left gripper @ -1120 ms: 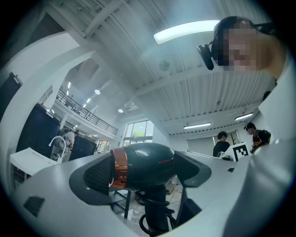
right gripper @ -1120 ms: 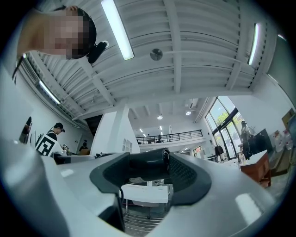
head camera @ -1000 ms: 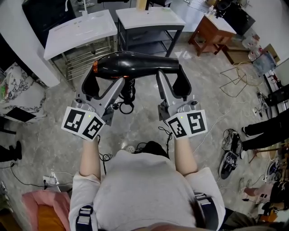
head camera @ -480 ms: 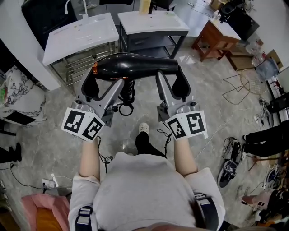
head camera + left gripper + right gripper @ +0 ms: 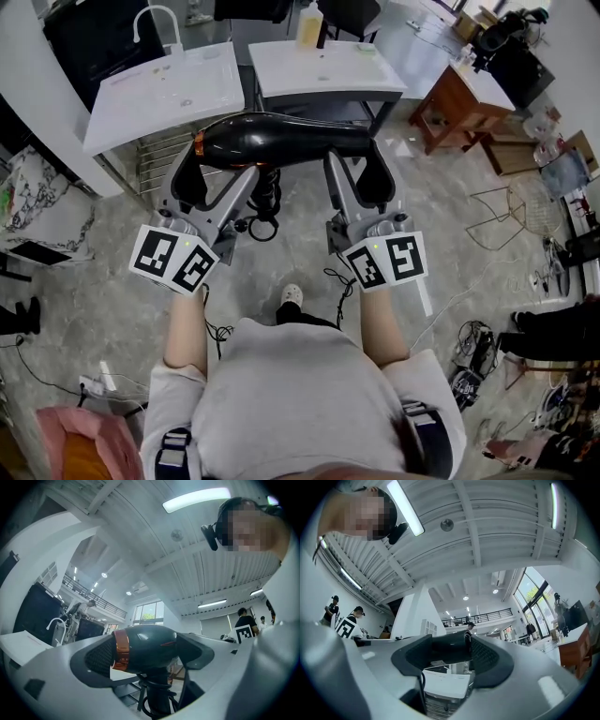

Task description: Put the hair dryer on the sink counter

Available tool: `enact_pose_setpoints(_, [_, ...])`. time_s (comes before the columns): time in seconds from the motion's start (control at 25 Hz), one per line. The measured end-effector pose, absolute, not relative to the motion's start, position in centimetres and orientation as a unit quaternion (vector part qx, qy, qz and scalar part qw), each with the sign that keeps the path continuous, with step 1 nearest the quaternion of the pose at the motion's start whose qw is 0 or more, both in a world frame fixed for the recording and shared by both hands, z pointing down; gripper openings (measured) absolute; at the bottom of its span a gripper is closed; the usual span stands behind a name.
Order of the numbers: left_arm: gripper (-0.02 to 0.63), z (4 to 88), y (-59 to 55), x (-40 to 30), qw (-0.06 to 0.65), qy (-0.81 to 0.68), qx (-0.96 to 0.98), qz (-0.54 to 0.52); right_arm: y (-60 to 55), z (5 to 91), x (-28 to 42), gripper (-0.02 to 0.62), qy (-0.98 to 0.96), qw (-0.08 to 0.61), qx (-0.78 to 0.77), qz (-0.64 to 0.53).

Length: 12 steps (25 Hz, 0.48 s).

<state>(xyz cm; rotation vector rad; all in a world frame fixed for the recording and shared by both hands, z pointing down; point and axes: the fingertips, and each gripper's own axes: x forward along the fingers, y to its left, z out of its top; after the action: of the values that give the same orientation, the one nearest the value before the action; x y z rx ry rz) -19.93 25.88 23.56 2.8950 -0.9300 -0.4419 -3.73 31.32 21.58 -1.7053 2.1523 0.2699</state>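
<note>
Just short of the sink counter (image 5: 155, 89), over the floor (image 5: 84, 281), the hair dryer (image 5: 281, 141) hangs level; left gripper (image 5: 216, 161) clamps its copper-ringed rear, right gripper (image 5: 359, 169) its nozzle, likely sharing the weight for the carry.

Grey marbled floor (image 5: 103, 281) surrounds the wooden table (image 5: 464, 98). A wire frame (image 5: 520, 208) lies near it, loose cables (image 5: 473, 342) beyond — ceiling strip lights (image 5: 197, 499), tall windows (image 5: 533, 603).

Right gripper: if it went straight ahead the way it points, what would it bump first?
Probably the white sink counter ahead, though depth is unclear. The right gripper holds the hair dryer, which would travel with it.
</note>
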Motion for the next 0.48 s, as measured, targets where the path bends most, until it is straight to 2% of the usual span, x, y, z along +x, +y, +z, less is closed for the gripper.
enact_pose_setpoints(0.48, [0.402,23.3,18.3,-11.6,0.027,-0.332,0.932,-0.146,22.7,21.2,4.9,0.258,0.782,0.198,-0.582,0.097])
